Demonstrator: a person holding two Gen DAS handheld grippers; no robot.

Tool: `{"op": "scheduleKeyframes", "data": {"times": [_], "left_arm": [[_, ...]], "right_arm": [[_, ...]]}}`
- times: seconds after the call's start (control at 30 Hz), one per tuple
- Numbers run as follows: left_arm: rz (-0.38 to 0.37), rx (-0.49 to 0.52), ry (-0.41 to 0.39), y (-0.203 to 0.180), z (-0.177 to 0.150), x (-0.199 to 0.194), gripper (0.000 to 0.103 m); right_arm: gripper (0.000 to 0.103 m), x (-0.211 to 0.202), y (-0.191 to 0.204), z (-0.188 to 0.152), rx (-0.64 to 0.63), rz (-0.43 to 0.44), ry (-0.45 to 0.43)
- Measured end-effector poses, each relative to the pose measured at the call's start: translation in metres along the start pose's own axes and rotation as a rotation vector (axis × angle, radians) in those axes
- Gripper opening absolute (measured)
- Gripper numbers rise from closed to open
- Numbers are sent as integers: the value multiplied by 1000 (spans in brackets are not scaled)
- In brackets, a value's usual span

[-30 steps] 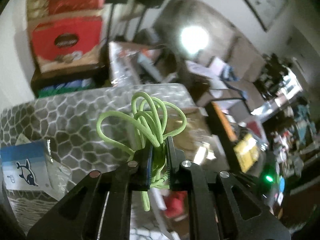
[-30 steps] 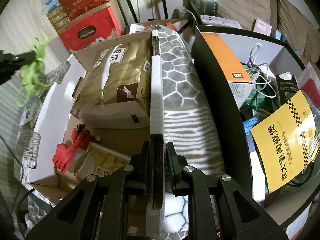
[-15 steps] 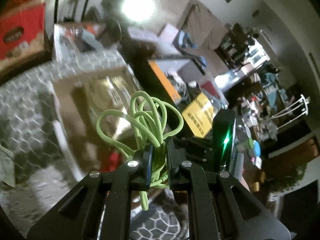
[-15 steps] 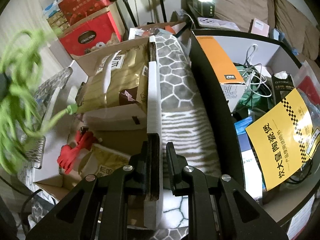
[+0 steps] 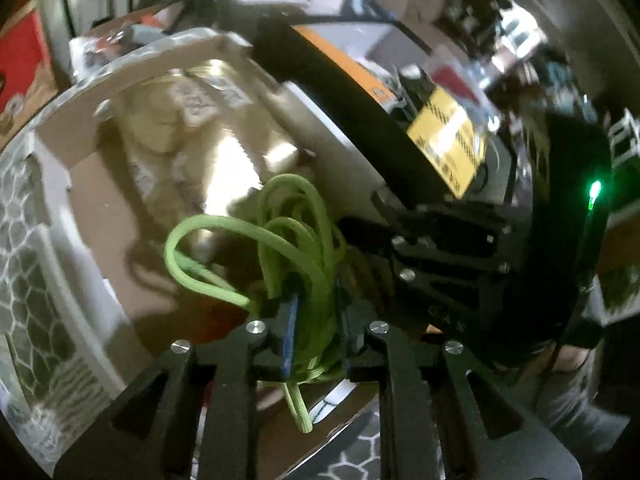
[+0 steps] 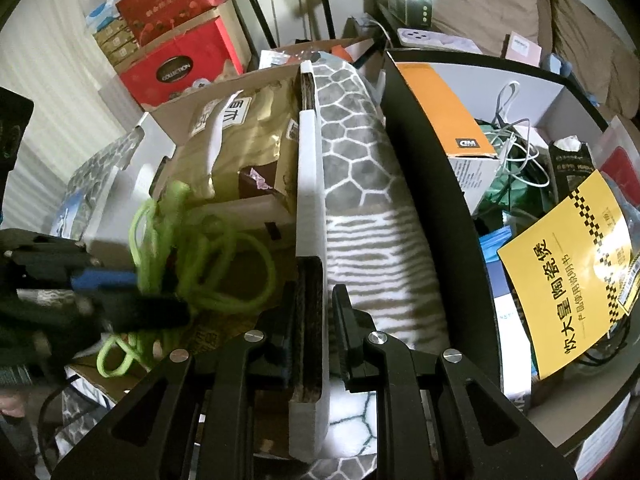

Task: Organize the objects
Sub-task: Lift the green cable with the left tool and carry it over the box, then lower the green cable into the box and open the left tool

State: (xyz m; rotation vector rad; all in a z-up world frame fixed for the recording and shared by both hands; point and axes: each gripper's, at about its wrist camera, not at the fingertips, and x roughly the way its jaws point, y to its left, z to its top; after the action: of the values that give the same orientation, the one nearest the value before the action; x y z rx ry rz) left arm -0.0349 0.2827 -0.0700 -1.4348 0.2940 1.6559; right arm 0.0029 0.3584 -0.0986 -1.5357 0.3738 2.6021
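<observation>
- The bright green braided cord point(image 5: 296, 240), a loose tangled bundle, sits between the left gripper's point(image 5: 316, 312) opening jaws.
- The right gripper point(image 6: 312, 320) clamps the patterned cardboard box's wall point(image 6: 310, 184).
- Cluttered room.

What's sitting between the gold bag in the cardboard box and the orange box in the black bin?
In the right wrist view, the box's honeycomb-patterned flap and the black bin's wall.

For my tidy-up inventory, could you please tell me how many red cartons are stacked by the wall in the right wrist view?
2: the upper red carton sits at the stack's top, and the "COLLECTION" carton is below it. More may be hidden behind them.
</observation>
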Motion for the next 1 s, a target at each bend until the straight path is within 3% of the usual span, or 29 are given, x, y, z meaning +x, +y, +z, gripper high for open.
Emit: {"op": "scheduleKeyframes", "data": {"times": [0.07, 0.17, 0.27, 0.33, 0.47, 0.53, 0.63, 0.8, 1.0], "left_arm": [[-16, 16, 5, -4, -1, 2, 16], [-67, 1, 2, 1, 0, 0, 25], [-134, -41, -16, 10, -2, -12, 41], [-172, -66, -54, 17, -5, -28, 53], [-221, -110, -137, 32, -7, -63, 60], [-209, -134, -182, 42, -5, -78, 63], [-150, -160, -205, 53, -3, -84, 62], [-90, -157, -160, 50, 0, -61, 57], [-87, -106, -111, 26, 3, -33, 27]], "right_arm": [[17, 0, 0, 0, 0, -1, -1], [17, 0, -1, 2, 5, 2, -4], [17, -1, -1, 2, 3, 2, -5], [17, -1, -2, 2, 7, 6, -5], [17, -2, 0, 3, 10, 8, -8], [17, -2, 0, 3, 10, 8, -7], [17, -2, -1, 3, 10, 10, -8], [17, -3, 0, 4, 6, 6, -10], [17, -3, 1, 5, 5, 3, -8]]}}
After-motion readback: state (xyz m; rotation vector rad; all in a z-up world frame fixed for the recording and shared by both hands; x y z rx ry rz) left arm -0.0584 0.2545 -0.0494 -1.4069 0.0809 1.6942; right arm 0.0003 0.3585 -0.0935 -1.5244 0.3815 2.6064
